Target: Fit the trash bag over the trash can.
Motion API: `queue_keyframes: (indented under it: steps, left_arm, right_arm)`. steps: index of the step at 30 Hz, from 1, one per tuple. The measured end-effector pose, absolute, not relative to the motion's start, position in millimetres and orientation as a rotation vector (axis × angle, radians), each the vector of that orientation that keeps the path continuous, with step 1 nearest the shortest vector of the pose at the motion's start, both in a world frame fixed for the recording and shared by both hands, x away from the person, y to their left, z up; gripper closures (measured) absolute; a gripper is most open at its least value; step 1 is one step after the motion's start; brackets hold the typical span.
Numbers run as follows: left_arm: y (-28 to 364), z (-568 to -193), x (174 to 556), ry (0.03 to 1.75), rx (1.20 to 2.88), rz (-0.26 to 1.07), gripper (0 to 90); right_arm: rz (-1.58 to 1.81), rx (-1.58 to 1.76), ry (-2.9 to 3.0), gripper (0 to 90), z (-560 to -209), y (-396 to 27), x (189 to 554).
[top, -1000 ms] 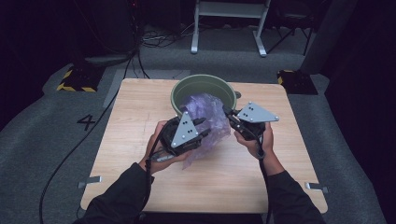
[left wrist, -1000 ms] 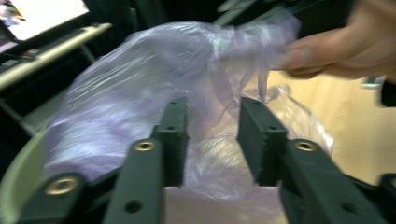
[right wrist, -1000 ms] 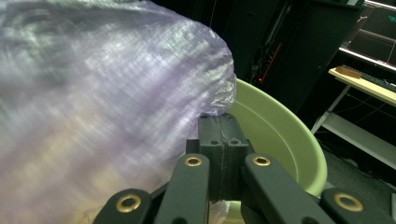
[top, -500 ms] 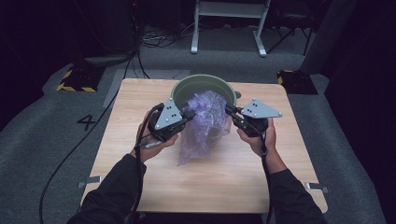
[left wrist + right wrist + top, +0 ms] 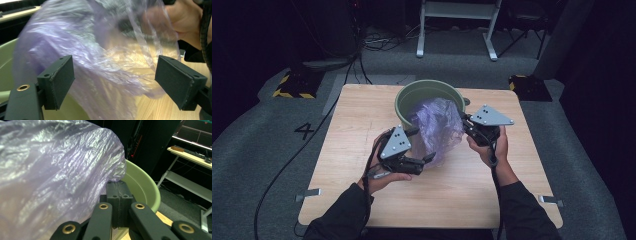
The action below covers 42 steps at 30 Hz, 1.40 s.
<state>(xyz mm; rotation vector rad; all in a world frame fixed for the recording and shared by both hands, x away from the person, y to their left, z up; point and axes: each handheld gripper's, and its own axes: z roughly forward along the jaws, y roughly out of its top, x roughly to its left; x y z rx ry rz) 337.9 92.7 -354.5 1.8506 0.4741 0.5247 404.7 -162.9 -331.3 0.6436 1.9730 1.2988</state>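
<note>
Step in hand, by my reading: lining the green bucket (image 5: 428,95) with the purple plastic bag (image 5: 437,127). My right gripper (image 5: 468,125) is clamped tight on the bag's edge, jaws fully together, holding it up just over the bucket's near rim. My left gripper (image 5: 422,147) has just been opening; its jaws stand wide, the film billowing between them, and neither of the pads (image 5: 58,80) presses on it. The bag hangs partly in the bucket and partly draped over the wooden table (image 5: 362,115) in front. The next move calls for a fresh bite lower on the loose film with the left, to spread the mouth.
</note>
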Motion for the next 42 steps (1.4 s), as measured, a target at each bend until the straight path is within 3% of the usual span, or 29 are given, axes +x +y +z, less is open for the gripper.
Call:
queue_keyframes:
  steps: [18,20,27,30,34,38,42]
  left_arm:
    - [56,-372,336,0.473,1.916,0.553,15.4]
    - [53,-372,336,0.486,1.916,0.602,16.5]
    - [65,-366,349,0.552,1.882,0.727,63.8]
    - [76,-360,352,0.529,1.871,0.745,79.6]
    - [95,-351,356,0.52,1.863,0.768,89.4]
    - [115,-340,364,0.549,1.836,0.752,89.9]
    - [128,-332,376,0.56,1.851,0.734,89.9]
  right_arm:
    - [1.3,0.66,1.972,90.0,-328,-158,402]
    - [1.311,0.662,1.973,90.0,-329,-158,403]
    - [1.333,0.652,1.982,90.0,-330,-157,401]
    - [1.34,0.643,1.987,90.0,-330,-159,401]
    - [1.336,0.648,1.988,90.0,-330,-165,402]
    - [1.349,0.662,1.984,89.6,-330,-173,405]
    - [1.344,0.703,1.97,80.4,-332,-178,410]
